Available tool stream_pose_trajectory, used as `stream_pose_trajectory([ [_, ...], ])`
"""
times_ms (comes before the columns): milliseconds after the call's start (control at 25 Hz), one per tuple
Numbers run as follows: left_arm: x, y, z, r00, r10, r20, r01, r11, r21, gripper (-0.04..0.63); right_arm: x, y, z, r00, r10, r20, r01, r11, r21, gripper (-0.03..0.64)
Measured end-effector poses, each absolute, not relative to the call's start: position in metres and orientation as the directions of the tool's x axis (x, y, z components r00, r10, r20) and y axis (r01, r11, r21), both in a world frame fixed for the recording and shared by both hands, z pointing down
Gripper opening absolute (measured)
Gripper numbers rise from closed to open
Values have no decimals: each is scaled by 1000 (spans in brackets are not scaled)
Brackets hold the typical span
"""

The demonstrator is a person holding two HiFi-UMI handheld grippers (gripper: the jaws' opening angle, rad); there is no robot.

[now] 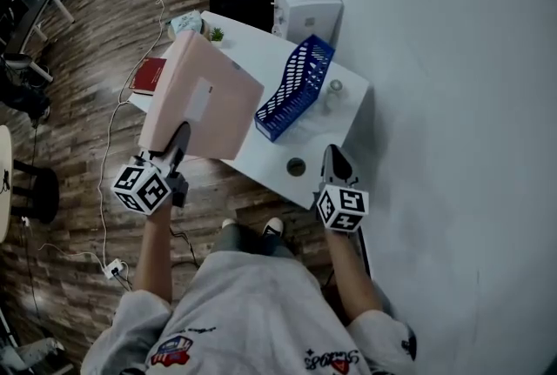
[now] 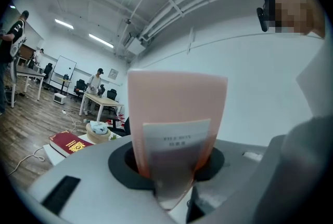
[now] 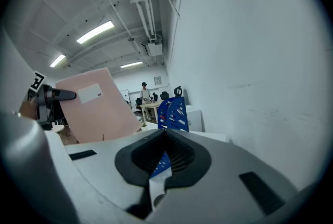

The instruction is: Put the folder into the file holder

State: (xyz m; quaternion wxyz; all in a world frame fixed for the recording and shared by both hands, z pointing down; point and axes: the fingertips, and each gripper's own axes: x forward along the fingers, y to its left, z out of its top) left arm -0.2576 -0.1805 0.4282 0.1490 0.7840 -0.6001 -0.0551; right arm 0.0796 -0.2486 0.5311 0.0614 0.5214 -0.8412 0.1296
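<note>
The person's pale shirt [image 1: 252, 312] fills the bottom of the head view, with both forearms reaching forward from it.

On the left, the left claw [image 1: 180, 137] is clamped on the lower edge of the pink folder [image 1: 204, 99]. In the left gripper view the two jaws pinch the folder [image 2: 177, 108] between them at the left claw [image 2: 174, 186], and the sheet rises straight up from the grip with a pale label on its face. The folder is held up over the left part of the white desk [image 1: 283, 151], tilted, with its broad side towards the head camera. It is not in the file holder. A red book [image 1: 148, 75] lies flat on the desk's left end, partly behind the folder, and shows again in the left gripper view [image 2: 67, 142] beside a small round basket [image 2: 98, 131].

To the folder's right stands the blue mesh file holder [image 1: 296, 86], upright on the desk and apart from the folder, its low front end near the folder's right corner. The right gripper view shows the holder [image 3: 171, 114] straight ahead and the folder [image 3: 96, 108] to its left.

Further right, the right claw [image 1: 331, 157] hovers at the near edge of the desk, its jaws drawn together on nothing [image 3: 158, 179], well apart from the folder. A round hole [image 1: 296, 165] in the desk lies just left of it.
</note>
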Motion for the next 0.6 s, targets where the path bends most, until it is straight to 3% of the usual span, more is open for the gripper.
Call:
stream_pose_trajectory([
  [600, -215, -239, 375, 431, -902, 21, -884, -418, 208, 127, 105, -272, 543, -396, -890, 226, -914, 358, -191, -3],
])
